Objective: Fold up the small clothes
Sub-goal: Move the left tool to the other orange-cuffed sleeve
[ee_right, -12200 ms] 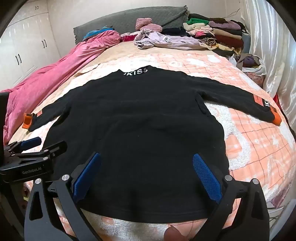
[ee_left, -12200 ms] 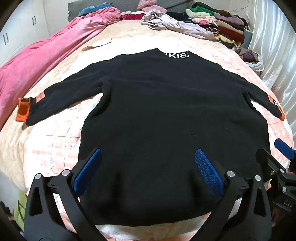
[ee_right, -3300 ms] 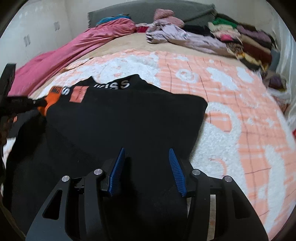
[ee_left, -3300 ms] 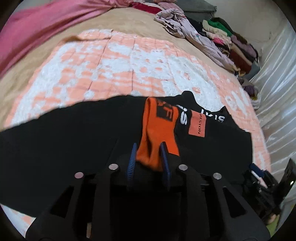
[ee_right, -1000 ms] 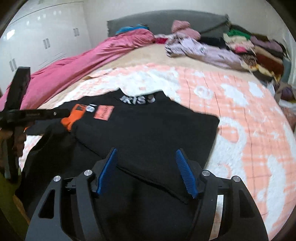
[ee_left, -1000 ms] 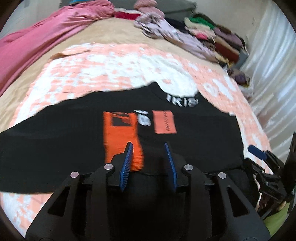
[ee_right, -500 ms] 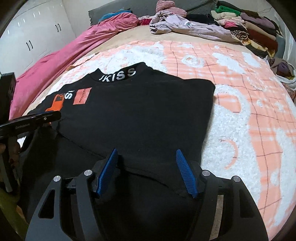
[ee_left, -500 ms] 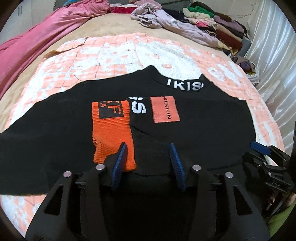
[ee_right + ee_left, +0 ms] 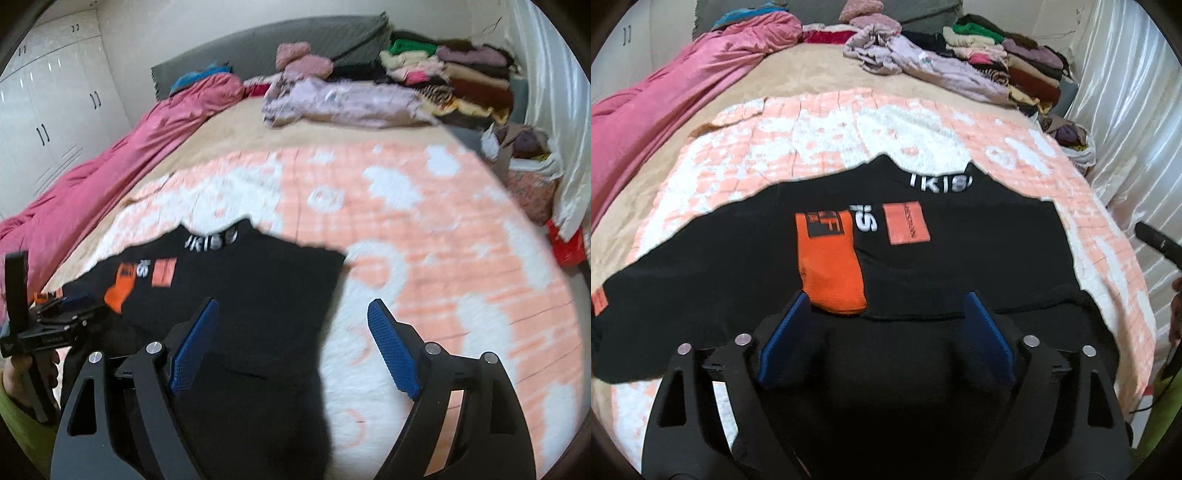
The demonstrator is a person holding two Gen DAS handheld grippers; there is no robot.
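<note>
A black sweater (image 9: 979, 254) lies on the bed, its right sleeve folded across the chest so the orange cuff (image 9: 831, 269) and an orange patch (image 9: 905, 222) lie below the lettered collar (image 9: 940, 181). The left sleeve still stretches out to the left (image 9: 665, 280). My left gripper (image 9: 884, 332) is open and empty just above the sweater, near the cuff. My right gripper (image 9: 291, 332) is open and empty over the sweater's right edge (image 9: 295, 280). The left gripper shows at the left in the right wrist view (image 9: 55, 325).
The sweater lies on an orange and white blanket (image 9: 820, 129) (image 9: 424, 229). A pink duvet (image 9: 665, 92) runs along the left. Piles of clothes (image 9: 997, 62) (image 9: 424, 81) sit at the head. A curtain (image 9: 1137, 110) hangs on the right. White wardrobes (image 9: 44, 110) stand left.
My left gripper has let go of the orange cuff, opened wide and pulled back. My right gripper has opened wider and lifted up and to the right.
</note>
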